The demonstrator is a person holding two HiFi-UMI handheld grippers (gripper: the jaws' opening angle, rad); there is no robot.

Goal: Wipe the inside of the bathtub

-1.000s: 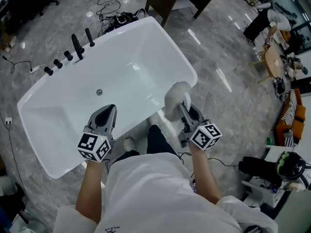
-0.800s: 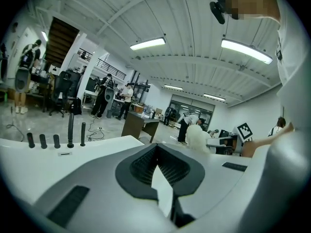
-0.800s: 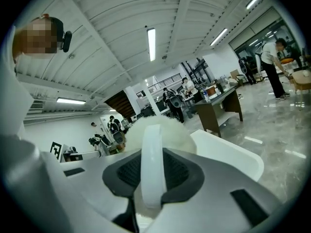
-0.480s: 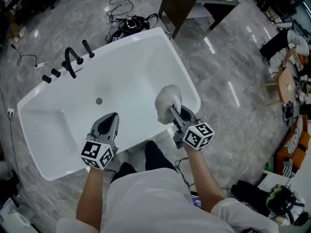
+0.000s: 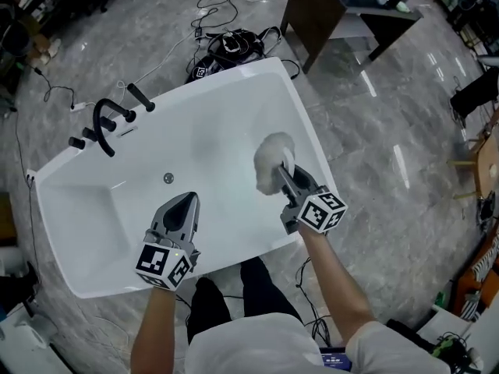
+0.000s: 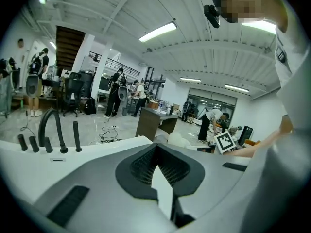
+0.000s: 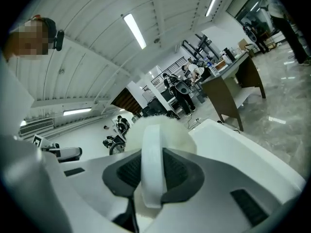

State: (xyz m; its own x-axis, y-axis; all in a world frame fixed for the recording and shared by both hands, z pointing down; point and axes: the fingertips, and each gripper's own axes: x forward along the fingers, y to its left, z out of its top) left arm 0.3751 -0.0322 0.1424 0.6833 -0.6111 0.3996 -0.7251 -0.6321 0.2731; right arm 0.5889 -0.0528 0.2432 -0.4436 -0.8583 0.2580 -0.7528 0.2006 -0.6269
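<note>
Right gripper (image 5: 284, 179), clamped on a fluffy white wiping pad (image 5: 270, 160), has advanced over the glossy white bathtub (image 5: 234, 72); left gripper (image 5: 185, 201) closed, empty. Apparently still approaching; next, press pad against the inside

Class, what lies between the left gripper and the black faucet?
Only the drain, on bare bathtub floor between left gripper and faucet; head view shows it.
</note>
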